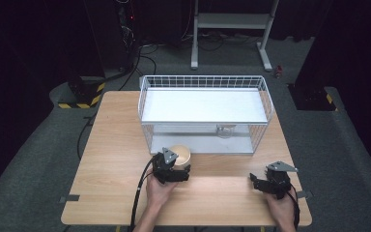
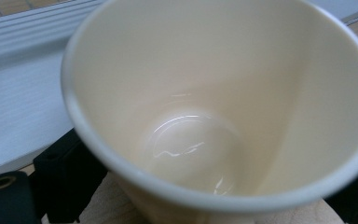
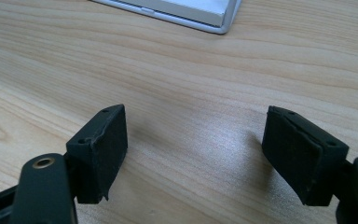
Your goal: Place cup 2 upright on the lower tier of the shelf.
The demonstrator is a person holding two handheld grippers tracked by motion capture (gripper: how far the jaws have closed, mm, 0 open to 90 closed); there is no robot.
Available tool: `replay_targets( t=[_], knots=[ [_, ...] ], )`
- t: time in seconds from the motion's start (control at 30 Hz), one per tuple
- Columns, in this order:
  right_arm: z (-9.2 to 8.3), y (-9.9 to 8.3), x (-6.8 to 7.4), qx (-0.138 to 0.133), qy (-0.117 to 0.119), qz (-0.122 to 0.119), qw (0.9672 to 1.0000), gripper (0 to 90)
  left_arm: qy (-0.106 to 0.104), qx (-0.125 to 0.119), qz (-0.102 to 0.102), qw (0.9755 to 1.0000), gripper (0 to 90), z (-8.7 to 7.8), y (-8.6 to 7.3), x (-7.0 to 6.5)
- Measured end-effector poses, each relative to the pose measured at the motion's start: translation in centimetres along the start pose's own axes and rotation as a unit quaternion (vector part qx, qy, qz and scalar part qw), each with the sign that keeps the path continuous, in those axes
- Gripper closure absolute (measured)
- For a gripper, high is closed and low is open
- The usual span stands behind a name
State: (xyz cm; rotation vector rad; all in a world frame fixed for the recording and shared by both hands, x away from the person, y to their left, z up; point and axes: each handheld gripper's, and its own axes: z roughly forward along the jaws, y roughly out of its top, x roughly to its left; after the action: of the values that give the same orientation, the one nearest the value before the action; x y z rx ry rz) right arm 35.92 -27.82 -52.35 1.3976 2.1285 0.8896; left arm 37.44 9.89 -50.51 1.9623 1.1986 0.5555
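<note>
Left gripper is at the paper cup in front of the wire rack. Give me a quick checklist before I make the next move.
1. Paper cup between the left gripper fingers: ok, a finger shows on each side of it.
2. Firm grip on cup: cannot tell, contact isn't visible.
3. Cup empty: ok, bare bottom in the left gripper view.
4. Cup upright on table: ok.
5. Wire rack lower shelf free ahead of cup: ok; a clear cup sits further right.
6. Right gripper out of the way: ok, open, empty, above bare wood.

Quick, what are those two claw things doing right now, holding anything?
Left gripper: fingers around the paper cup; a firm grip cannot be told.
Right gripper: open, holding nothing.
</note>
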Motion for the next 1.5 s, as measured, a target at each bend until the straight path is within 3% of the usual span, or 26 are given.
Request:
replay_targets(
  t=[0.27,0.77,1.27,1.37,1.5],
  knots=[
    [0.0,0.0,0.0,0.000,0.000,0.000,1.0000,22.4,0.002,0.003,0.002,1.0000,7.6,0.3,0.2,0.0],
    [0.0,0.0,0.0,0.000,0.000,0.000,1.0000,22.4,0.014,-0.007,0.029,0.9995,8.5,0.1,0.1,-0.4],
    [0.0,0.0,0.0,0.000,0.000,0.000,1.0000,22.4,0.009,-0.013,0.038,0.9992,8.6,-0.3,0.8,-0.9],
    [0.0,0.0,0.0,0.000,0.000,0.000,1.0000,22.4,0.002,-0.018,0.027,0.9995,8.6,-0.4,1.2,-0.7],
    [0.0,0.0,0.0,0.000,0.000,0.000,1.0000,22.4,0.003,-0.017,0.030,0.9994,8.6,-0.4,1.7,-0.6]
  ],
)
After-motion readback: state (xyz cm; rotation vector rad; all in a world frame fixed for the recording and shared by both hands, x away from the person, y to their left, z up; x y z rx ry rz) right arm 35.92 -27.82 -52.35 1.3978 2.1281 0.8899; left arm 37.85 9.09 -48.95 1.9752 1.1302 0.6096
